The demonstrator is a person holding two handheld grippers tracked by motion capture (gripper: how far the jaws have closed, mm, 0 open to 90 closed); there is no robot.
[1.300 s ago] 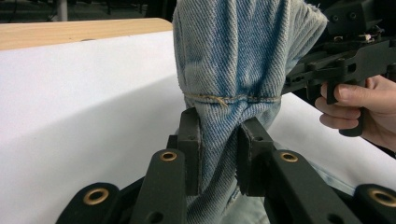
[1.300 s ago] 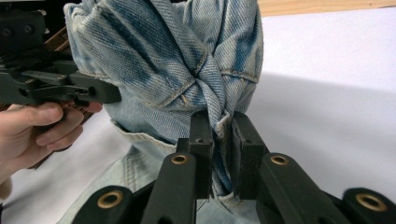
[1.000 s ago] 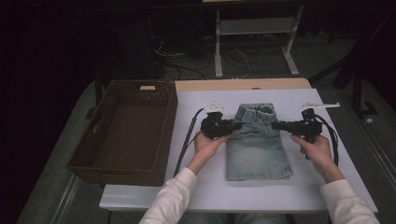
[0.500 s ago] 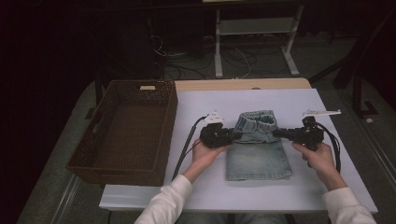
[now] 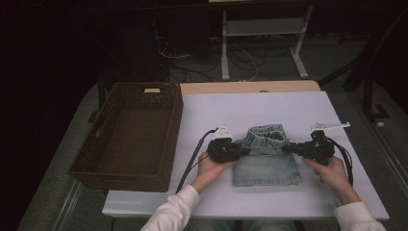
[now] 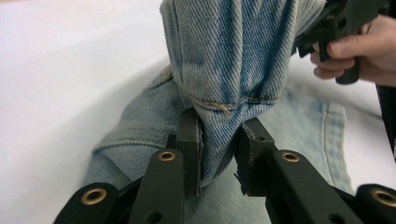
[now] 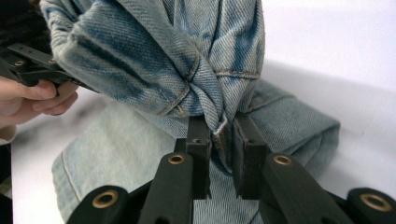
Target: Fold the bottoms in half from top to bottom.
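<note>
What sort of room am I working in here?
Probably a lab or recording workspace, not a home: a white-covered table, loose cables on the floor behind it, and a white metal stand in dim surroundings.

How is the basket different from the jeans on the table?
The basket is brown, woven and stiff; the jeans are soft blue denim. The basket sits untouched; the jeans are pinched by the left gripper and right gripper and folded over. Both rest on the white table.
</note>
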